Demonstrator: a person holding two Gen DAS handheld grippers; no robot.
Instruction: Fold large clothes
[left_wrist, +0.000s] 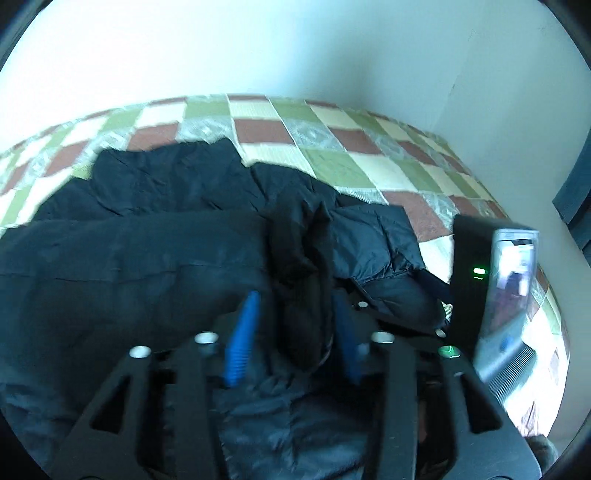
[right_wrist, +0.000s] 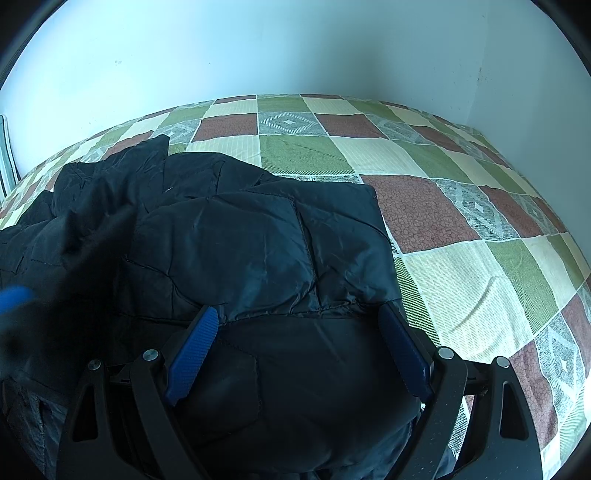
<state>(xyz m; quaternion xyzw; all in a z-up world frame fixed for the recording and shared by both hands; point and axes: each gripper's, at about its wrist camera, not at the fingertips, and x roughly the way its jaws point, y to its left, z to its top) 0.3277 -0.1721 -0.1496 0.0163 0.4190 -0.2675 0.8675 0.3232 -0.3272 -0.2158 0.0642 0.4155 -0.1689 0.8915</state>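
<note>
Left tool (left_wrist: 295, 325) half open around a blurred fold of black jacket (right_wrist: 258, 240); right tool (right_wrist: 301, 332) wide open, holding nothing, jacket cut off below.

A dark navy quilted puffer jacket (right_wrist: 258, 240), stitched in panels with a dull sheen, lies on a bedspread (right_wrist: 461, 229) checked in olive green, cream, brick red and grey squares with white diamond motifs. The wall (right_wrist: 258, 48) behind is plain white. Both grippers are black with ribbed blue pads (right_wrist: 192, 350).
</note>
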